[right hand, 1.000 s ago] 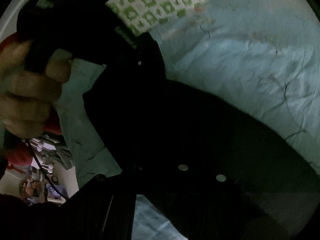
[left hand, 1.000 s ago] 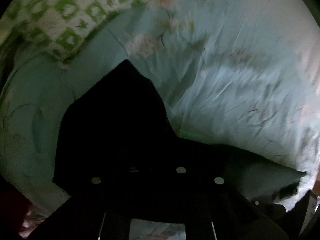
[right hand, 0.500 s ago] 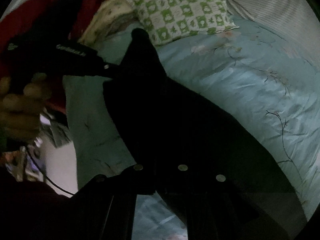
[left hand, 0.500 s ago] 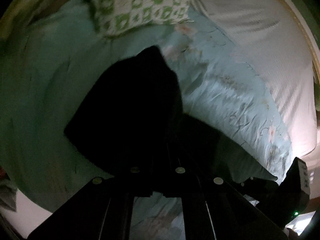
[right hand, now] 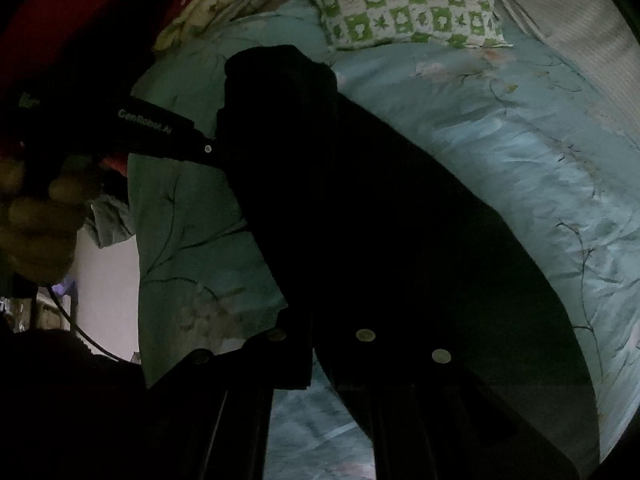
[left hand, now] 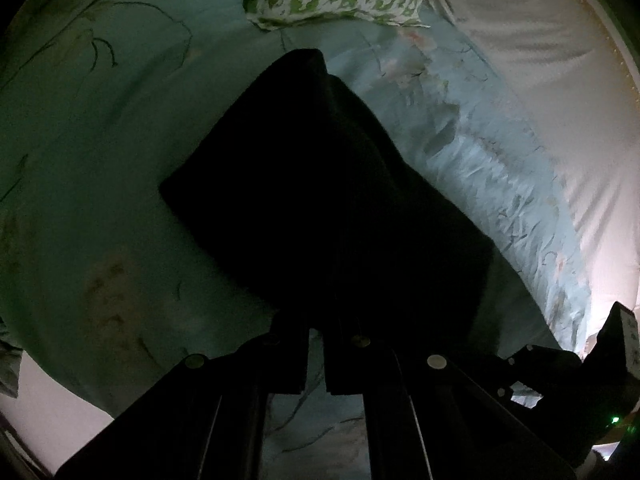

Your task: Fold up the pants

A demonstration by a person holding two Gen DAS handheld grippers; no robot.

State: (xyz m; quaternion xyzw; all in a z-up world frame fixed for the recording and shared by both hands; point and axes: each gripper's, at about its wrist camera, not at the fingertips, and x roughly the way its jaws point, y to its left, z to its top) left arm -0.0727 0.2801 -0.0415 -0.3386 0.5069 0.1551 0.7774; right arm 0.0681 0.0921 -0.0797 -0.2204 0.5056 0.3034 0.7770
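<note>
The black pants (left hand: 320, 184) hang as a dark sheet above the light blue floral bedspread (left hand: 100, 160). My left gripper (left hand: 316, 320) is shut on their near edge, fingers nearly together with cloth between. In the right wrist view the pants (right hand: 360, 208) stretch from my right gripper (right hand: 316, 344), also shut on the cloth, up to the left gripper (right hand: 208, 148), which pinches them at the left with the hand (right hand: 40, 220) behind it. The right gripper also shows at the lower right of the left wrist view (left hand: 560, 364).
A green and white checked pillow (right hand: 408, 0) lies at the head of the bed, with a pale floral cushion (right hand: 240, 4) beside it. A striped white sheet (left hand: 560, 100) covers the right side. The bed's left edge (right hand: 136, 280) drops to the floor.
Both grippers have lifted and drawn back with the pants. The pillow has moved toward the top centre, and more of the bed shows under the hanging cloth.
</note>
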